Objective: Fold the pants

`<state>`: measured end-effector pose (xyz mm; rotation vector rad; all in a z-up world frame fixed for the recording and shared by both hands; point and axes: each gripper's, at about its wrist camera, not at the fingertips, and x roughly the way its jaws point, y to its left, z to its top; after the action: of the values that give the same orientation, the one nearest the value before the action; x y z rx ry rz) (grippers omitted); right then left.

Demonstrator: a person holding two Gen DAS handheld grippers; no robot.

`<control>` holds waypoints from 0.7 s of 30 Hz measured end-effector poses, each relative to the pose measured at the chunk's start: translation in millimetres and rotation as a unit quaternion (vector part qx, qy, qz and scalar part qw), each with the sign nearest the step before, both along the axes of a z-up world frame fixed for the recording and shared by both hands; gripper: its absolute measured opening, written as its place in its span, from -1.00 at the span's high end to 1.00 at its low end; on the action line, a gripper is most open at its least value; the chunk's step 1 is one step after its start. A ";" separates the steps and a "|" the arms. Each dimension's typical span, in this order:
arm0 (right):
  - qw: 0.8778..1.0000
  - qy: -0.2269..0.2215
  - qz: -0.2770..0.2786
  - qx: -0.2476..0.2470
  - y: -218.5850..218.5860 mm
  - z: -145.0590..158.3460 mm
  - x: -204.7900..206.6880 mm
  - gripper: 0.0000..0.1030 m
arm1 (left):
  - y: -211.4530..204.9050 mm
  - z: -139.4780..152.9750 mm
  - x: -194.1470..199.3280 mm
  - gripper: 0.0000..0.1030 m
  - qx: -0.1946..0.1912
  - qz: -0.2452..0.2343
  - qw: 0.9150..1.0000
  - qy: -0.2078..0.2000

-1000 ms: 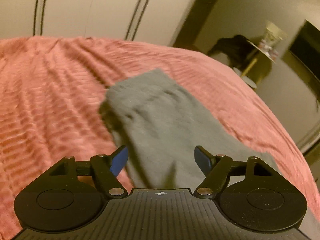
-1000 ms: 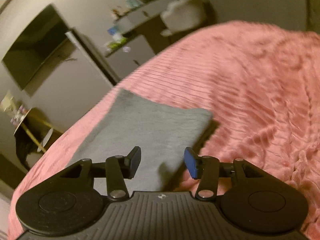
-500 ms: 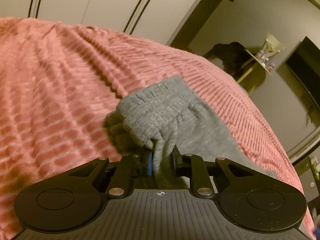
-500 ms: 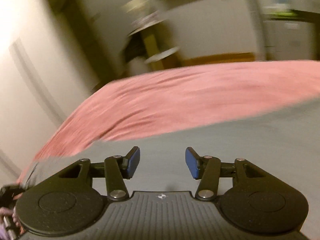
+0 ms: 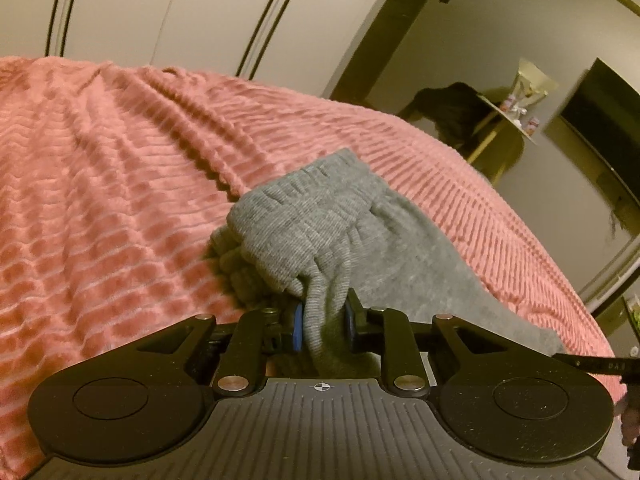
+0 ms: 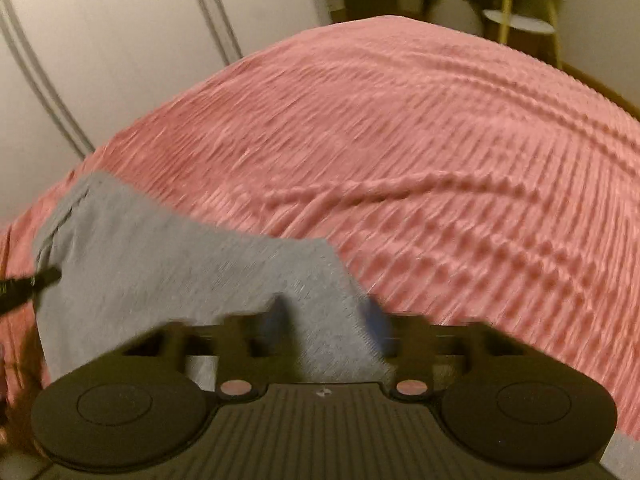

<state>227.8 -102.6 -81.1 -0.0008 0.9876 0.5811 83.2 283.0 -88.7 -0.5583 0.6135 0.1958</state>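
Grey pants [image 5: 404, 248] lie folded on a pink ribbed bedspread [image 5: 120, 200]. My left gripper [image 5: 323, 320] is shut on the bunched elastic waistband [image 5: 304, 220], and a pinch of grey knit stands up between its blue pads. In the right wrist view the pants [image 6: 160, 264] stretch off to the left, and one corner reaches toward me. My right gripper [image 6: 324, 320] is blurred. Its jaws are closing around that corner, and the fingers still show apart with grey cloth between them.
The bedspread [image 6: 440, 160] spreads wide to the right of the pants. White wardrobe doors [image 5: 180, 12] stand behind the bed. Past the bed's far edge are a small gold-legged table [image 5: 508, 112] with dark clothes beside it and a wall screen [image 5: 600, 120].
My left gripper closed on the waistband and bunched it up. My right gripper swung far round, from one end of the pants to a corner at their side edge.
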 end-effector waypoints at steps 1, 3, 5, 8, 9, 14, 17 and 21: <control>1.000 -0.011 0.002 0.003 -0.6 1.9 -6.4 0.90 | -0.6 0.0 -1.7 0.55 -0.001 0.002 1.000 -0.002; 0.999 -0.043 0.007 0.009 -0.4 10.4 -23.4 0.93 | -1.9 1.0 -4.2 0.55 0.000 0.008 1.000 -0.002; 0.998 -0.057 0.026 0.021 1.9 17.2 -42.4 0.93 | -6.9 6.6 -8.6 0.55 0.011 0.019 1.000 -0.002; 0.997 -0.053 0.059 0.006 11.5 11.2 -64.8 0.93 | -24.3 25.0 -16.6 0.45 0.059 0.050 0.997 0.004; 0.997 -0.049 0.066 -0.002 14.5 6.8 -69.7 0.93 | -31.8 33.1 -20.0 0.36 0.079 0.063 0.995 -0.006; 0.998 -0.039 0.057 -0.009 19.1 -3.0 -74.2 0.88 | -76.0 60.4 -9.5 -0.09 0.096 0.016 0.993 -0.065; 0.998 -0.029 0.049 0.006 18.3 -3.3 -70.2 0.79 | -103.6 49.9 19.2 -0.03 0.076 -0.041 0.994 -0.071; 0.999 -0.018 0.033 0.025 9.7 -1.3 -65.4 0.69 | -116.8 8.5 58.8 0.48 0.044 -0.056 0.997 0.034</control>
<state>162.4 -92.9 -82.4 0.0004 0.9411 0.6642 142.0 166.2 -80.2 -0.4334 0.6970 0.1358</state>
